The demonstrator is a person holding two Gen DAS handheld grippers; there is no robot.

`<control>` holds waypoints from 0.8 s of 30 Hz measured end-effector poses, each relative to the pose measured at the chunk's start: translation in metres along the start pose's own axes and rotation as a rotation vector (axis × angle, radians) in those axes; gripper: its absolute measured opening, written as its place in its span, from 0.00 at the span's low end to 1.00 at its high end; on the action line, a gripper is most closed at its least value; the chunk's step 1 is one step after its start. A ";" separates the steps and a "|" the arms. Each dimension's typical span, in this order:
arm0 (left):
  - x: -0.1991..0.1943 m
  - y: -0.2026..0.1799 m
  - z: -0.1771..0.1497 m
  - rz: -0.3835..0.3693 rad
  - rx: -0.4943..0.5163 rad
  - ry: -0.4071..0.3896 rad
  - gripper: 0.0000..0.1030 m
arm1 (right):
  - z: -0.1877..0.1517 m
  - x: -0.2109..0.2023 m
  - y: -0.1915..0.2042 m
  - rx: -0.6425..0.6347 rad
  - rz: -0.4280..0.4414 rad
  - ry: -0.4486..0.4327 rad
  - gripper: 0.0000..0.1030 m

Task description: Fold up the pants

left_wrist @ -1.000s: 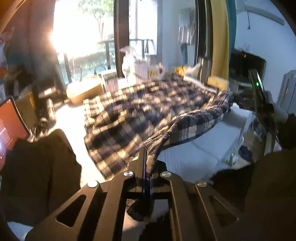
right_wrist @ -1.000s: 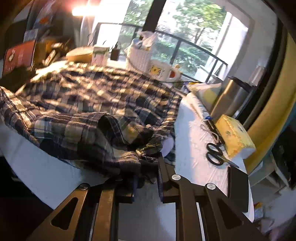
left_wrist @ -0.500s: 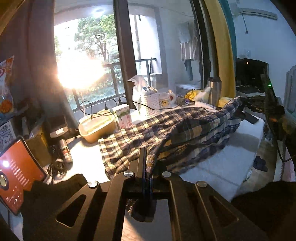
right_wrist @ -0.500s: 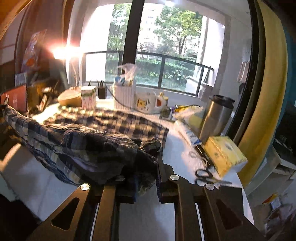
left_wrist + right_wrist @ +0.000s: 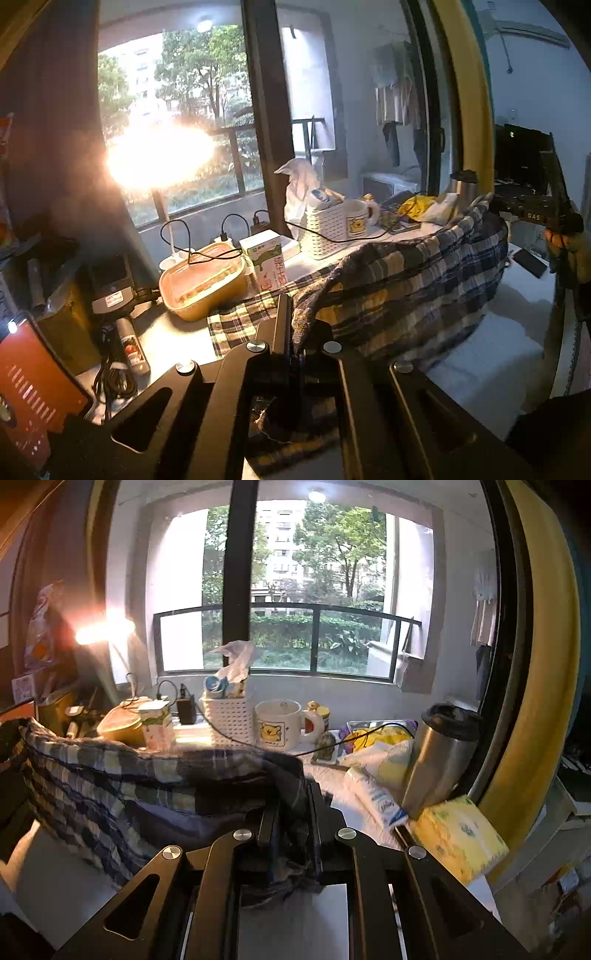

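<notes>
The plaid pants (image 5: 406, 291) hang in a lifted band stretched between both grippers above the white table (image 5: 491, 354). My left gripper (image 5: 293, 325) is shut on one end of the cloth, which bunches out behind its fingers. In the right wrist view the pants (image 5: 122, 782) run off to the left, and my right gripper (image 5: 293, 805) is shut on a thick bunch of the other end. A lower part of the pants (image 5: 240, 321) still lies on the table near the left gripper.
Along the window side stand a tan food box (image 5: 203, 280), a milk carton (image 5: 267, 264), a white basket (image 5: 231, 720), a bear mug (image 5: 280, 727) and cables. A steel tumbler (image 5: 439, 760), a yellow tissue pack (image 5: 461, 834) and packets sit at the right.
Both grippers have risen with the pants, lifting the cloth from a loose heap on the table into a hanging band. Both views have tilted up toward the window.
</notes>
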State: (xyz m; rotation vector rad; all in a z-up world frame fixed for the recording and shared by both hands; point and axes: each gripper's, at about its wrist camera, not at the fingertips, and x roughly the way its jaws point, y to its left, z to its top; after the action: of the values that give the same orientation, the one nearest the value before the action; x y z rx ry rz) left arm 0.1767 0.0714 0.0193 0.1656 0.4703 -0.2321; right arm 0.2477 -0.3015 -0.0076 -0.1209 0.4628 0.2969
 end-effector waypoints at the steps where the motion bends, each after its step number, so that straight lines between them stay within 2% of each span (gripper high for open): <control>1: 0.004 0.002 0.001 0.002 0.001 0.004 0.01 | 0.004 0.008 -0.003 0.004 -0.003 0.003 0.08; 2: 0.014 0.006 0.005 0.008 0.002 0.009 0.01 | 0.007 0.013 -0.005 0.008 -0.012 0.005 0.05; 7: 0.045 0.017 0.015 -0.006 0.010 0.036 0.01 | 0.019 0.045 -0.019 0.038 -0.006 0.032 0.04; 12: 0.068 0.021 0.013 -0.021 0.017 0.087 0.01 | 0.012 0.078 -0.022 0.030 0.044 0.120 0.04; 15: 0.074 0.022 0.008 -0.023 0.014 0.115 0.01 | 0.004 0.102 -0.025 0.041 0.086 0.216 0.05; 16: 0.075 0.023 0.007 -0.021 0.010 0.121 0.01 | 0.001 0.110 -0.025 0.041 0.093 0.243 0.10; 18: 0.077 0.025 0.003 -0.011 -0.004 0.133 0.01 | -0.003 0.120 -0.022 0.040 0.122 0.271 0.43; 19: 0.076 0.026 0.002 -0.007 -0.015 0.137 0.01 | -0.004 0.124 -0.020 0.043 0.142 0.284 0.78; 20: 0.076 0.027 0.002 -0.004 -0.021 0.138 0.01 | -0.006 0.127 -0.017 0.045 0.174 0.298 0.88; 24: 0.068 0.029 -0.001 0.008 -0.041 0.131 0.01 | -0.007 0.133 -0.003 -0.004 0.222 0.315 0.85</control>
State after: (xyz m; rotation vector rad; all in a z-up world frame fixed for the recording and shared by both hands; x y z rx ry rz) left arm 0.2427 0.0866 -0.0103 0.1433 0.6044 -0.2043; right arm 0.3588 -0.2720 -0.0746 -0.1205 0.7905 0.4996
